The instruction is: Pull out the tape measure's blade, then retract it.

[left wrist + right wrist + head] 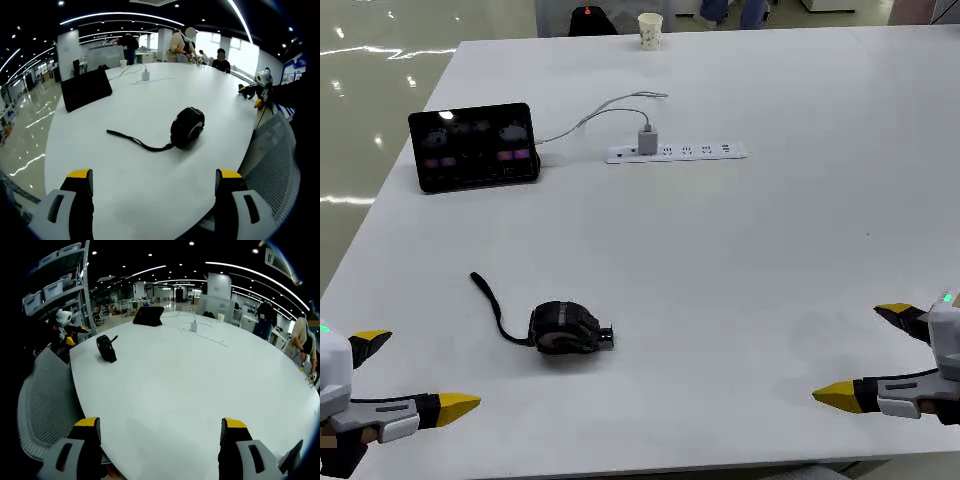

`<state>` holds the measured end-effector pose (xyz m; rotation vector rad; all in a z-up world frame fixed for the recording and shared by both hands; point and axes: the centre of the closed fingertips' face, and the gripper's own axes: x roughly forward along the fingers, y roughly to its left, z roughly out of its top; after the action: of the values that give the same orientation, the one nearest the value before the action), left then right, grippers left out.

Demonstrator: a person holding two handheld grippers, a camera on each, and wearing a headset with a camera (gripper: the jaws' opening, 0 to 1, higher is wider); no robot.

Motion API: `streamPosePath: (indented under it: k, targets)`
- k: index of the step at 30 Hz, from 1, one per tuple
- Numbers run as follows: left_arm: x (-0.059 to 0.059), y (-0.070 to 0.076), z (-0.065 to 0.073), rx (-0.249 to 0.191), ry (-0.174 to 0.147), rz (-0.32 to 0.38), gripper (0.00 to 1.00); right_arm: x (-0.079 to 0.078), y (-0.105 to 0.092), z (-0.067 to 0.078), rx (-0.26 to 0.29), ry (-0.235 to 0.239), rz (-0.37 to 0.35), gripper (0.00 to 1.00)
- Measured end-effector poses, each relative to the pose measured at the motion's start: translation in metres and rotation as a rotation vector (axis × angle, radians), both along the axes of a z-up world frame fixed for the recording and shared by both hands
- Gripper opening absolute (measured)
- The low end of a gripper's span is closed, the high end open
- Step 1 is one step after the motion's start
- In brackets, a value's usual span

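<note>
Paper cup [650, 30]: stood at the worktop's [770, 250] far edge; contents could not be told.
Tape measure [565, 328]: lay on the worktop near its front edge, nearer the left side.
Axis: ran left-right; blade tip [607, 337] pointed right, strap [490, 305] trailed left.
Left hand-held gripper [425, 370]: jaws spread, empty.
Right hand-held gripper [853, 352]: jaws spread, empty.

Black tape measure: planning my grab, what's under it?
The black tape measure lies on the white table, its black wrist strap trailing beside it. The patch beneath its body is covered.
</note>
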<state>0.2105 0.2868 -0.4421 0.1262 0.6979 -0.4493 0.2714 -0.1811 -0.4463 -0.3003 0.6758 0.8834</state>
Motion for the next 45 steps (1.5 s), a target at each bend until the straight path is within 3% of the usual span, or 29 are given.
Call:
streamPosePath:
  k: [6,10,24,31,40,45]
  targets:
    - [-0.001,-0.001,-0.002,-0.010,0.008,-0.004,0.99,-0.002,-0.001,-0.002,0.008,0.018,-0.001,0.99]
    - [-0.001,-0.004,-0.002,-0.014,0.010,-0.013,0.99,0.000,0.001,0.001,0.016,-0.016,0.025,0.99]
    - [0.001,-0.013,-0.003,-0.017,0.016,-0.067,0.99,0.003,0.007,0.004,0.032,-0.064,0.063,0.99]
    - [0.007,-0.015,0.003,0.008,0.006,-0.124,0.99,0.005,0.011,0.005,0.039,-0.045,0.064,0.99]
    - [0.014,-0.020,0.007,0.038,0.028,-0.203,0.99,0.012,0.015,0.003,0.024,-0.036,0.087,0.99]
    - [0.022,-0.029,0.009,0.071,0.022,-0.290,0.99,0.016,0.021,0.004,0.020,-0.034,0.109,0.99]
